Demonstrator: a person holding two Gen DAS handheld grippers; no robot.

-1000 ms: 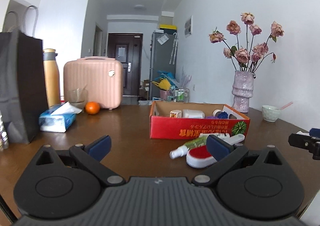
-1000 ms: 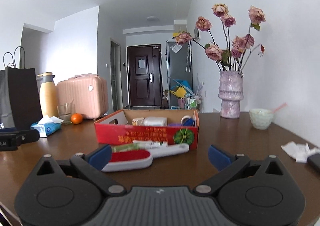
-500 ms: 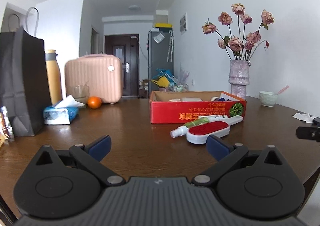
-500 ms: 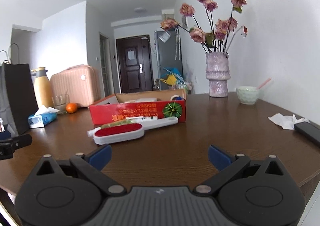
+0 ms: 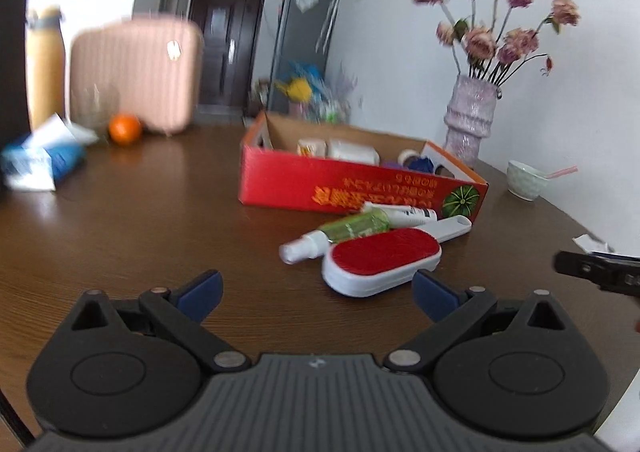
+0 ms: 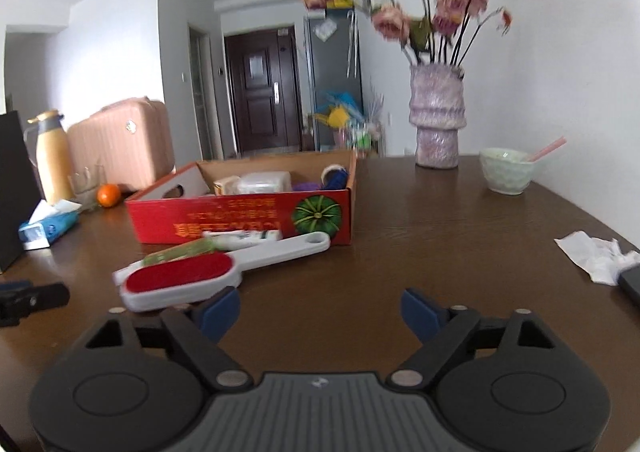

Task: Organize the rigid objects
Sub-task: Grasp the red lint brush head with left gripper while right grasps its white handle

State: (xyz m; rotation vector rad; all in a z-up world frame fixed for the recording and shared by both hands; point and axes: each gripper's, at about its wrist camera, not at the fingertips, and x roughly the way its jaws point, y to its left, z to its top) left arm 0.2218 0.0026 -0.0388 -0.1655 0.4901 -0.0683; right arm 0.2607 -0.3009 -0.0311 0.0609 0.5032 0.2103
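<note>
A red cardboard box [image 5: 352,189] [image 6: 240,217] holding several small items stands on the brown table. In front of it lie a white lint brush with a red pad [image 5: 382,262] [image 6: 180,278], a green spray bottle [image 5: 336,234] [image 6: 176,254] and a white tube [image 5: 404,211] [image 6: 244,236]. My left gripper [image 5: 318,294] is open and empty, just short of the brush. My right gripper [image 6: 320,310] is open and empty, to the right of the brush head. Each gripper's tip shows in the other's view: the right one [image 5: 596,272], the left one [image 6: 32,298].
A pink vase of dried roses [image 6: 438,123] and a pale green bowl [image 6: 506,169] stand at the back right. Crumpled tissue [image 6: 592,258] and a dark phone [image 6: 632,284] lie at the right. A tissue pack [image 5: 36,163], an orange [image 5: 125,127], a pink case [image 5: 134,69] and a flask [image 5: 44,63] are at the left.
Both grippers have moved forward and tilted down toward the lint brush, which now looks larger and closer. Both stay open. Nothing on the table has moved.
</note>
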